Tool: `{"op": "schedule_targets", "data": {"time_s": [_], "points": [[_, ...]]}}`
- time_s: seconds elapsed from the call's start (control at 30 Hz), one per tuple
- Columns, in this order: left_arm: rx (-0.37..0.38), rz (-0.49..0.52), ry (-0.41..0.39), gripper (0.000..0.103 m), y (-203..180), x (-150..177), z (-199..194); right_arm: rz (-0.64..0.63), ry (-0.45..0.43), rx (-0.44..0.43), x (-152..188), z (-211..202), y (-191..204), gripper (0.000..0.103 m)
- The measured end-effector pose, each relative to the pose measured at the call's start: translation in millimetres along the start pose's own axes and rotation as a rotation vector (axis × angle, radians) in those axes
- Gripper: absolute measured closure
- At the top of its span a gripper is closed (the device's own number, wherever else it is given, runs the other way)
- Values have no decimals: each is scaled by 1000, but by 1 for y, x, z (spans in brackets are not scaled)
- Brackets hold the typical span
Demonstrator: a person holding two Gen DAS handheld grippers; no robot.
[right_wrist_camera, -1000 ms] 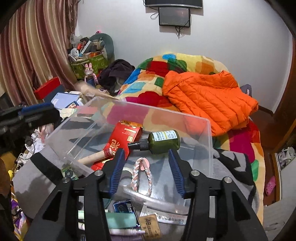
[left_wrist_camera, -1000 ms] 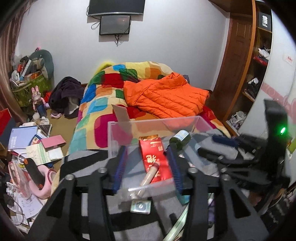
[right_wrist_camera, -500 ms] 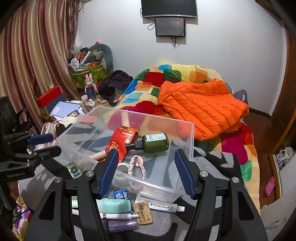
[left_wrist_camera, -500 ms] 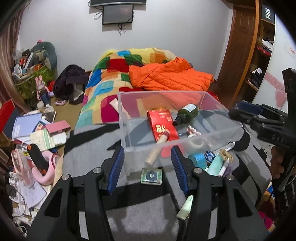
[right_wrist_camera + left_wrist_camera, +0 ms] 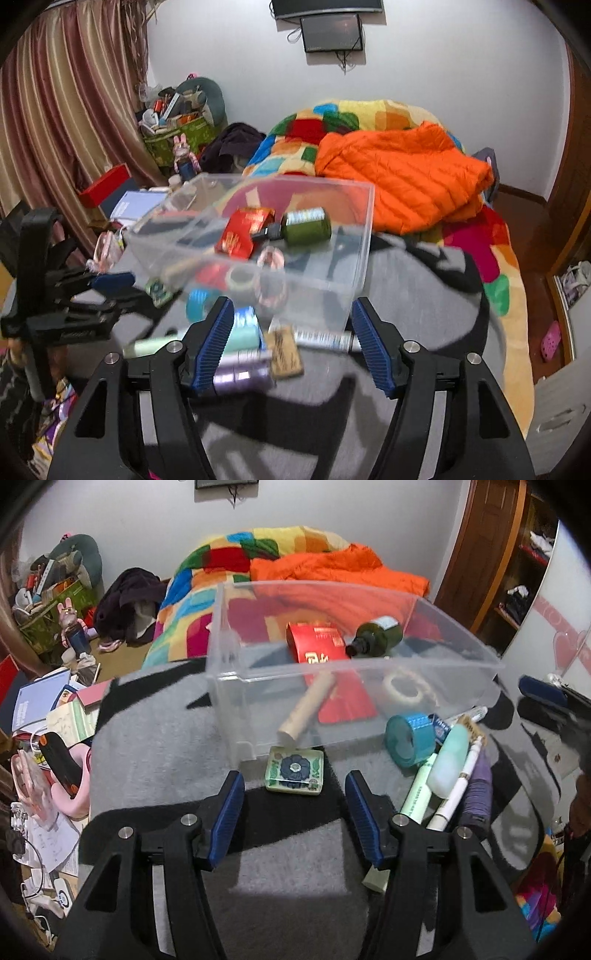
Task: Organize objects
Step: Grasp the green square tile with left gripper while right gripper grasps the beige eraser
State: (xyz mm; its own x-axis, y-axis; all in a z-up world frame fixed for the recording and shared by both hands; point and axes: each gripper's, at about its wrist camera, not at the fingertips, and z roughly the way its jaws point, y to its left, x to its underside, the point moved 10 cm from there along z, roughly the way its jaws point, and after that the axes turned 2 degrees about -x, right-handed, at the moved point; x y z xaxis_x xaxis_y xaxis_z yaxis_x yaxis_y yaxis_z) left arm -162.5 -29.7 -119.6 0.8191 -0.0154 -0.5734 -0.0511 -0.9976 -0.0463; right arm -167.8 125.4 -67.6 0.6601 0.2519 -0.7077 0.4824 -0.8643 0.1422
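Note:
A clear plastic bin [image 5: 258, 668] stands on a grey and black blanket and also shows in the right wrist view [image 5: 362, 236]. In it lie a red packet [image 5: 317, 646], a green bottle [image 5: 380, 637], a wooden stick [image 5: 306, 710] and a tape roll [image 5: 406, 688]. In front of it lie a floral glass tile [image 5: 294, 770], a teal tape roll [image 5: 408, 734] and a cluster of tubes and pens [image 5: 448, 771]. My left gripper [image 5: 294, 816] is open and empty just short of the tile. My right gripper [image 5: 291, 339] is open and empty above the tubes.
A bed with a patchwork quilt [image 5: 332, 122] and an orange jacket [image 5: 399, 173] lies behind the bin. Books and clutter [image 5: 44, 716] cover the floor to the left. A wooden wardrobe [image 5: 491, 554] stands at the right.
Both grippers have drawn back from the bin and lowered toward the loose items in front of it. The left now faces the floral tile. Both stay open.

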Motion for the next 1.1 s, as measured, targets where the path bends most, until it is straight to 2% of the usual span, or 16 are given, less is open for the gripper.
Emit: {"op": "schedule_targets", "data": {"time_s": [0.1,0.17,0.23,0.3,0.37,0.67,0.8,0.93,1.1], "points": [[-8,9,0,47,-3,-3,2,-13,13,10,14,5,2,40],[-8,18,-5,51,-6,-5,2,-8,29,3,21,11,3,40],[-13,27,3,57,-8,-5,6,11,53,-11,26,19,2,48],[-12,25,25,68,-9,-2,11,17,80,-19,31,26,1,64],[-8,24,33,69,-9,0,13,14,96,-18,35,30,-1,70],[40,10,-4,70,-15,22,-5,12,98,14,39,31,-13,70],[84,-8,3,70,-17,33,-17,12,116,19,44,35,-16,70],[85,1,7,70,-18,40,-23,-44,141,-4,51,37,-3,70],[61,-2,3,70,-18,36,-19,-99,134,44,53,43,6,70]]}}
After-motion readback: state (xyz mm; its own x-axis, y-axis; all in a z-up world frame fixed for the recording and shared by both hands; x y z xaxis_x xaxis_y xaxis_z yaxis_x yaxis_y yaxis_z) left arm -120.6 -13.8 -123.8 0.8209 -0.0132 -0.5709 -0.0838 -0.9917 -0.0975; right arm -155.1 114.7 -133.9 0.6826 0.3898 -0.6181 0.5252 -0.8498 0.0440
